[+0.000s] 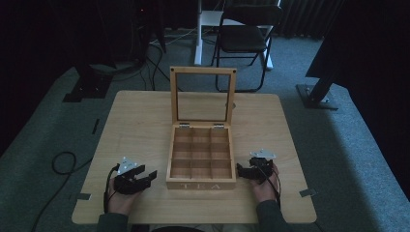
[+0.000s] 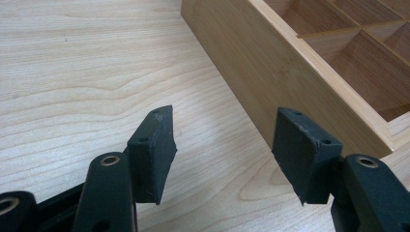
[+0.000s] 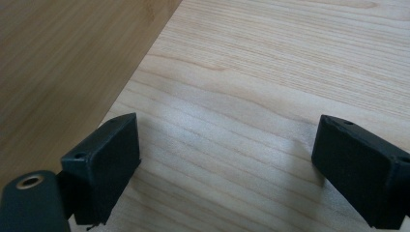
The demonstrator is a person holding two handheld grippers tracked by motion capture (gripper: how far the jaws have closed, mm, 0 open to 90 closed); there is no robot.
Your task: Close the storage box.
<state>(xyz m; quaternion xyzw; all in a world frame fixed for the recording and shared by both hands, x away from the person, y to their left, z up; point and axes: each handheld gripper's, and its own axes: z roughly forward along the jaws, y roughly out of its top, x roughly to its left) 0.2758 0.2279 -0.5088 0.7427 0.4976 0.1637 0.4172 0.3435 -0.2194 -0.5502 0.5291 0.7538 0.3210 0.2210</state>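
Dim room, wooden table (image 1: 135, 121) sitting centre frame. Tea box (image 1: 201, 181) is resting mid-table, glass lid (image 1: 203, 94) standing open, compartments empty. Left gripper (image 1: 145, 176) and right gripper (image 1: 244, 170) are flanking its lower corners, jaws apart, holding nothing. Probably closing the lid next: reach behind it, tip forward slowly, keep jaws off the hinges (image 1: 218, 125).

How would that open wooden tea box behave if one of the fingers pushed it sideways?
The tea box would probably slide flat across the smooth table rather than tip, given its low base. Its upright lid might wobble or swing on its hinges. It looks stiff and likely light, with its compartments bare.
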